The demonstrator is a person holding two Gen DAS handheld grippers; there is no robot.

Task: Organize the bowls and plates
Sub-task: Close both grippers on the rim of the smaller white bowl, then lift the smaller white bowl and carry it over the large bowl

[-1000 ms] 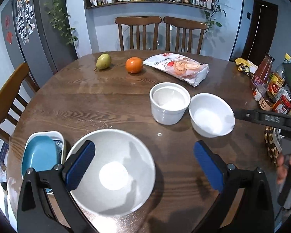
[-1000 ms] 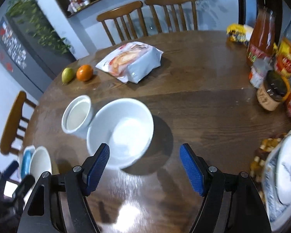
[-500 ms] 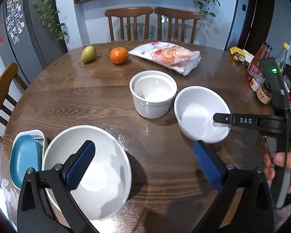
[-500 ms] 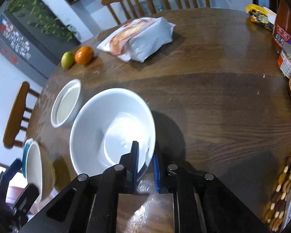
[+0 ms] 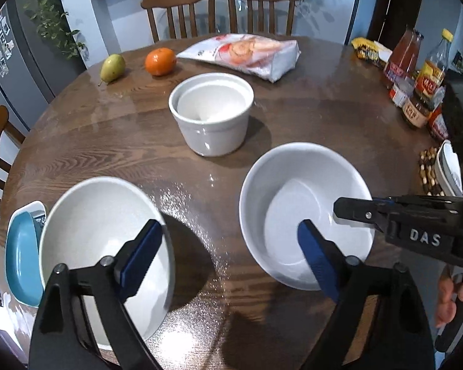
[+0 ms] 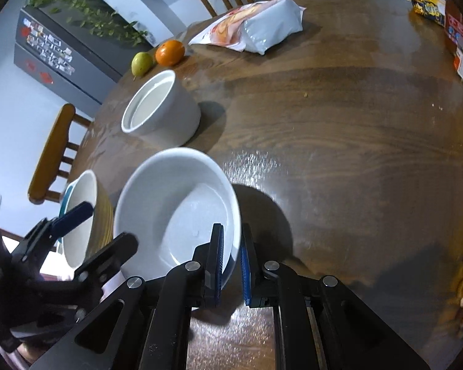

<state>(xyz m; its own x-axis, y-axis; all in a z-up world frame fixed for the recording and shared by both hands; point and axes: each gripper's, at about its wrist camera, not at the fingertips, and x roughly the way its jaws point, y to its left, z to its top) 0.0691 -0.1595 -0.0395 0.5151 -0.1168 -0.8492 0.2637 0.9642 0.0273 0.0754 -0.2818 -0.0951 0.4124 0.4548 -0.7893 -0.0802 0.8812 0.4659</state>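
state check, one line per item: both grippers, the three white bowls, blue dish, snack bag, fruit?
right gripper: shut on wide bowl's near rim
left gripper: open, fingers have just been closing, straddling tan-sided bowl's rim, no grip
wide bowl: empty, tilted
tan-sided bowl: empty, tilted
deep white bowl: upright, empty, untouched
blue dish: nested in a white dish
snack bag: lying flat
orange, pear: whole
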